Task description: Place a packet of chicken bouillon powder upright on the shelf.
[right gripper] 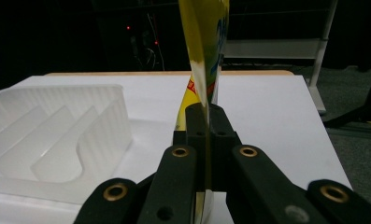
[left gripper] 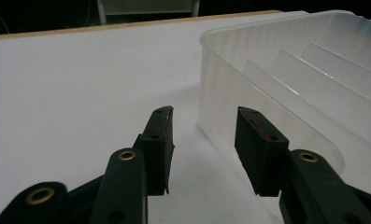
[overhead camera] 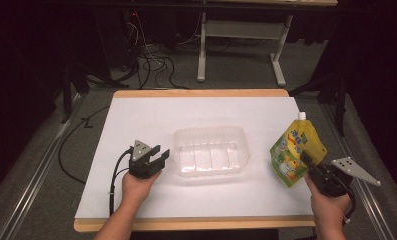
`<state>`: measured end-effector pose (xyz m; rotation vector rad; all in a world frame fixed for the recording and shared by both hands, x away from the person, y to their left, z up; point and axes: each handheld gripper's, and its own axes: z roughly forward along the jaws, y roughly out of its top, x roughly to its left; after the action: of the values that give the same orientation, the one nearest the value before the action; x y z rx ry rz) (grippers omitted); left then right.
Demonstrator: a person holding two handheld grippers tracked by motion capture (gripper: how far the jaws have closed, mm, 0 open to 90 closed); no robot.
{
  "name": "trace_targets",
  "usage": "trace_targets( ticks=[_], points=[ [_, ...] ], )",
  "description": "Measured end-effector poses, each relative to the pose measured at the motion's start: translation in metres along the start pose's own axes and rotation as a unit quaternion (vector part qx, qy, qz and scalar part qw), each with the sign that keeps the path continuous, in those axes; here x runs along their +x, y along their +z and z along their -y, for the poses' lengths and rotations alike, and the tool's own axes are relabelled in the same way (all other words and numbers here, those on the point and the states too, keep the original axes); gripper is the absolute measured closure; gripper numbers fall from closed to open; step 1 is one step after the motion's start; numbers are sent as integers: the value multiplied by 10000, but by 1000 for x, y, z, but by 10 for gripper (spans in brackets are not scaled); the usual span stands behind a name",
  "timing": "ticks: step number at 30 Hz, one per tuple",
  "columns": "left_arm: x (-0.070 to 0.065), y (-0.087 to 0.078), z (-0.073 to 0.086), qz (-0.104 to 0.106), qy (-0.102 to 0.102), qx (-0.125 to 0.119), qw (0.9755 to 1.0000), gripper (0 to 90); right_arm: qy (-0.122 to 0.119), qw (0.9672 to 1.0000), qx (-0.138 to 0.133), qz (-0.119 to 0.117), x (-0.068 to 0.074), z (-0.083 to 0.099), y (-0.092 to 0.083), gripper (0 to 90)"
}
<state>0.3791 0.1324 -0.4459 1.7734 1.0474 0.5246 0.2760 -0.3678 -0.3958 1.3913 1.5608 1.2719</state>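
Observation:
A clear plastic tray (overhead camera: 212, 153) with ribbed dividers sits at the middle of the white table cover. My left gripper (overhead camera: 161, 154) rests just left of it, jaws apart with nothing between them; in the left gripper view the left gripper (left gripper: 203, 140) faces the tray's near corner (left gripper: 230, 88). A yellow-green spouted drink pouch (overhead camera: 296, 150) stands tilted to the right of the tray. My right gripper (overhead camera: 308, 161) is shut on the pouch's lower edge; in the right gripper view the pouch (right gripper: 204, 46) rises from between the pressed pads of the right gripper (right gripper: 205, 126).
The white sheet (overhead camera: 151, 115) covers a wooden table top whose edge (overhead camera: 201, 93) shows at the back. Beyond it are table legs (overhead camera: 202, 50) and loose cables (overhead camera: 156, 65) on the floor. A black cable (overhead camera: 117, 175) trails from my left gripper.

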Motion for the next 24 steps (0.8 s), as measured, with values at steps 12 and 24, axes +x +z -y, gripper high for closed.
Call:
trace_targets(
  ticks=[12, 24],
  points=[
    [-5, -45, -1, 179, 180, -222, 9994, 479, 13, 9994, -271, -233, 19, -20, 10, 900],
    [-21, -40, 9, 472, 520, -295, 9971, 437, -109, 9978, -486, -448, 48, -46, 19, 900]
  ],
)
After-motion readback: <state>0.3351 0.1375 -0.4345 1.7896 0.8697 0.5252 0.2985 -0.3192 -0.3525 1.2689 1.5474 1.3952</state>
